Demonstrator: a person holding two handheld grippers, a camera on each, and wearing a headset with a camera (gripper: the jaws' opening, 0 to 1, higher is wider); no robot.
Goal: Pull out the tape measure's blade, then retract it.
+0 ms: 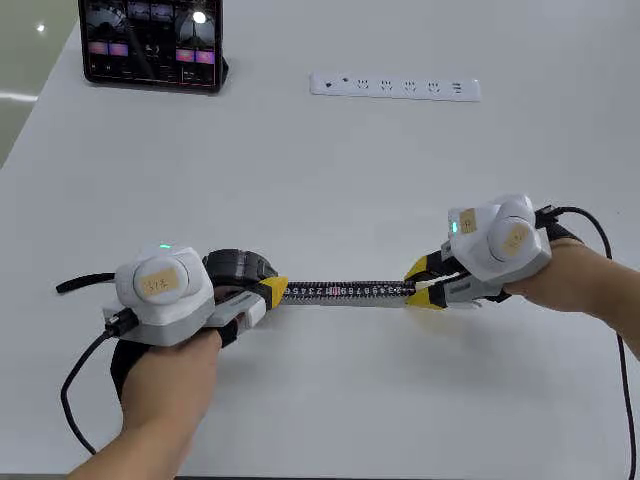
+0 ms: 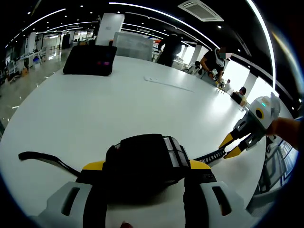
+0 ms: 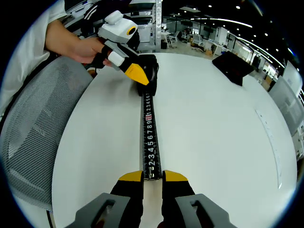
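A black tape measure case [image 1: 240,270] rests on the white table, and my left gripper [image 1: 268,292] is shut on it; in the left gripper view the case [image 2: 145,159] sits between the yellow-tipped jaws. Its black blade [image 1: 345,291] with white numbers runs right, low over the table, to my right gripper [image 1: 425,285], which is shut on the blade's end. In the right gripper view the blade [image 3: 150,137] stretches from my right gripper [image 3: 152,178] to the case [image 3: 148,66] held by the left gripper [image 3: 135,71]. The case's black wrist strap [image 2: 45,159] trails left.
A white power strip [image 1: 395,87] lies at the far middle of the table and a dark tablet [image 1: 150,42] stands at the far left. A grey mesh chair [image 3: 35,137] stands beside the table. People stand in the background beyond the table.
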